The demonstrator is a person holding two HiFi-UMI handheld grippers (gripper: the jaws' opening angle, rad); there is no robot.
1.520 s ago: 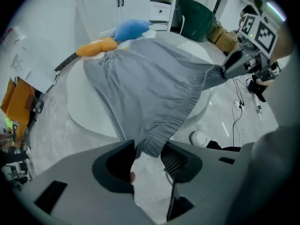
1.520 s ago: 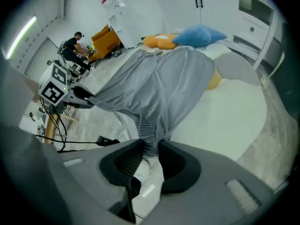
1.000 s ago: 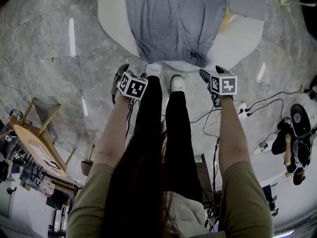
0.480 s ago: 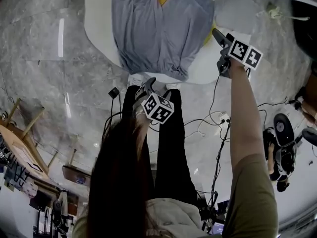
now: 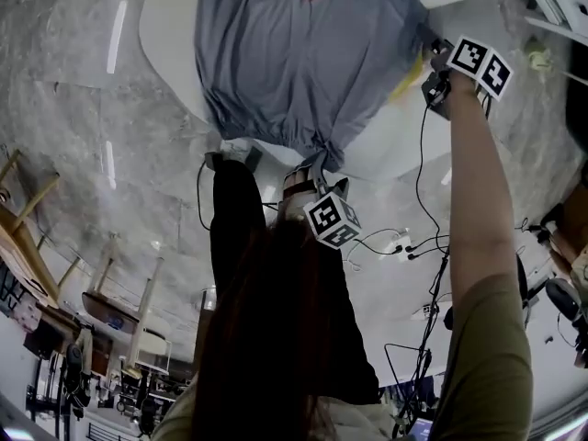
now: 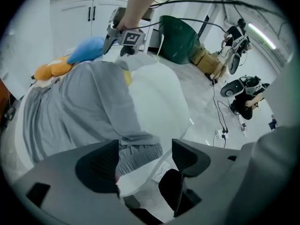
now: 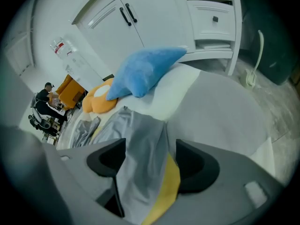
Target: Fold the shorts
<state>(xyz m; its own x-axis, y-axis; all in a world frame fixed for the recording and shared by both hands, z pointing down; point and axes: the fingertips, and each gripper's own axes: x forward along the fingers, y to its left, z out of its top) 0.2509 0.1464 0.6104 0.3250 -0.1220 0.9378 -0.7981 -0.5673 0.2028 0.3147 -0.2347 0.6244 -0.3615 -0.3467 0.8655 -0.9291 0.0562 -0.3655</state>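
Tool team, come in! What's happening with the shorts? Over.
Both open: left tool at the waistband, right tool at a leg hem. Shorts spread out, unfolded. Yellow thing underneath.

White round table (image 5: 173,49).
Grey shorts (image 5: 303,62) lie spread on it over a yellow cloth (image 7: 171,182), with a blue cushion (image 7: 145,71) and an orange toy (image 7: 97,100) beside them.
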